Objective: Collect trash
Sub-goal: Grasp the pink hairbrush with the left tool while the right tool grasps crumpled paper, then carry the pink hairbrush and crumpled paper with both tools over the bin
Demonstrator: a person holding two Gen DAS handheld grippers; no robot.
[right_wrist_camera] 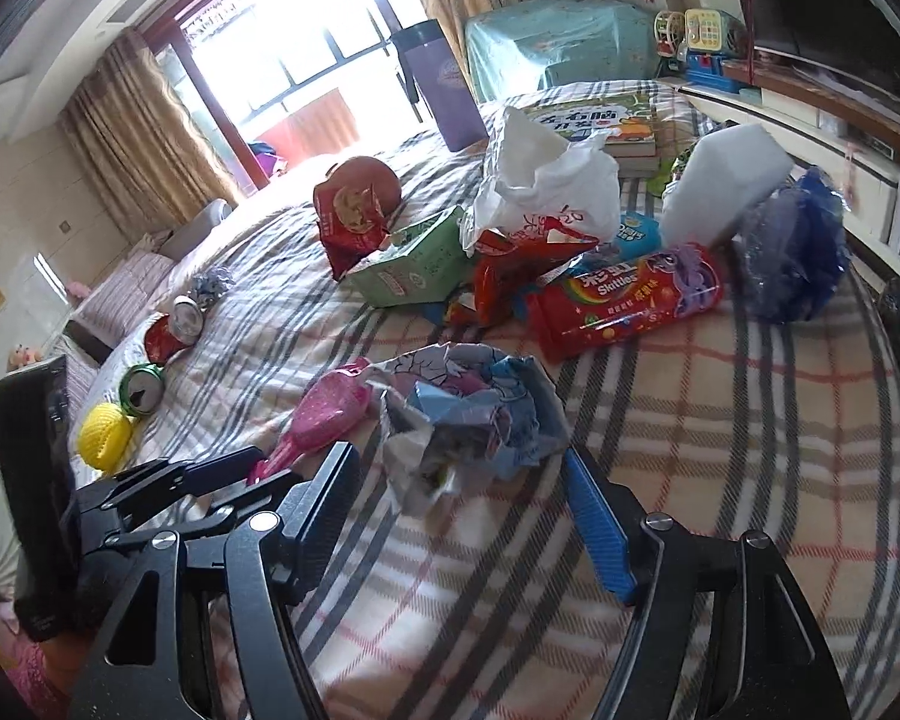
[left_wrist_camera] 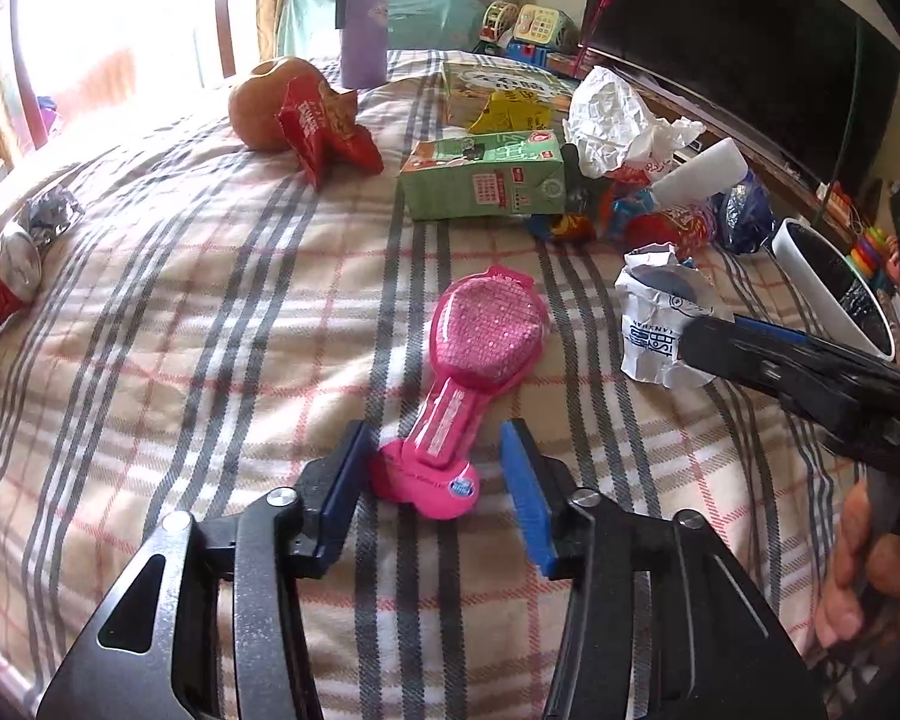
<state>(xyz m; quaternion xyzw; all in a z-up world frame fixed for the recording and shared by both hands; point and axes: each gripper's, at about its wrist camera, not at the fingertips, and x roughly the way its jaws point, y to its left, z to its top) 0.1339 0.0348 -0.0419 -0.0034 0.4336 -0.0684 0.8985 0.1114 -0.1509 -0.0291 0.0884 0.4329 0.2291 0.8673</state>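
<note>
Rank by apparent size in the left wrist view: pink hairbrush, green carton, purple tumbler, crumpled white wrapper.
1. pink hairbrush, though nearest the camera, which inflates it
2. green carton
3. purple tumbler and crumpled white wrapper look alike; not ranked

Plaid-blanketed bed (left_wrist_camera: 210,312) carries pink hairbrush (left_wrist_camera: 480,348), green carton (left_wrist_camera: 486,180), wrappers.

A: What does the left hand-held gripper (left_wrist_camera: 435,471) look like?
B: Black angular metal linkage, silver round screw heads at the pivots, blue ribbed pads (left_wrist_camera: 525,483) on both fingers.
A: And the right hand-held gripper (right_wrist_camera: 459,495)?
B: The same build: black frame, silver screws, blue ribbed pad. A bare hand (left_wrist_camera: 864,564) grips its black handle.
</note>
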